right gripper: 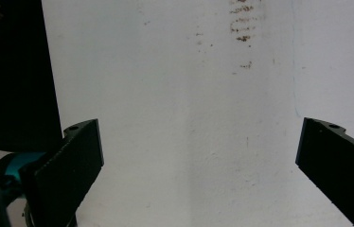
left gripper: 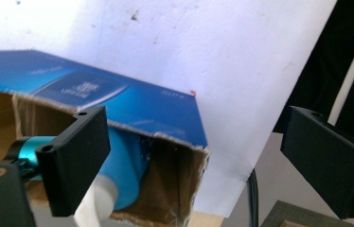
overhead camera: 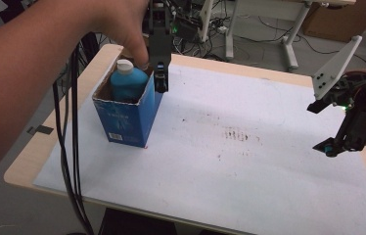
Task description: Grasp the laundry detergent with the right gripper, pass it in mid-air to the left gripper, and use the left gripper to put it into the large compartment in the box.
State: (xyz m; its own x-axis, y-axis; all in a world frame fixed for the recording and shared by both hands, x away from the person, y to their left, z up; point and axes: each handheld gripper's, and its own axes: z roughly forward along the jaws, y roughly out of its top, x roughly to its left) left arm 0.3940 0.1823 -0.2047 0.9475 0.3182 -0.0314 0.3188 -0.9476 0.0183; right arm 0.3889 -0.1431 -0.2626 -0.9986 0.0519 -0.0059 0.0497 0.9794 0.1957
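High view: we see a blue bottle (overhead camera: 127, 83) with a white cap standing upright inside a blue cardboard box (overhead camera: 125, 120) whose top is torn open, showing brown raw card along the ragged rim. The box stands on the white sheet (overhead camera: 249, 161) covering the tabletop (overhead camera: 27, 161), towards its far left corner. Our left tongs (overhead camera: 160, 78) hang at the box's right rim, just beside the bottle; in the left gripper view they (left gripper: 191, 161) are released, jaws wide apart, the bottle (left gripper: 123, 170) lying below one jaw without being pressed. Our right tongs (overhead camera: 330, 147) hover over the right edge of the sheet, well apart from the box; in the right gripper view they (right gripper: 199, 175) are spread wide with nothing between them, above brown smudges (right gripper: 242, 23).
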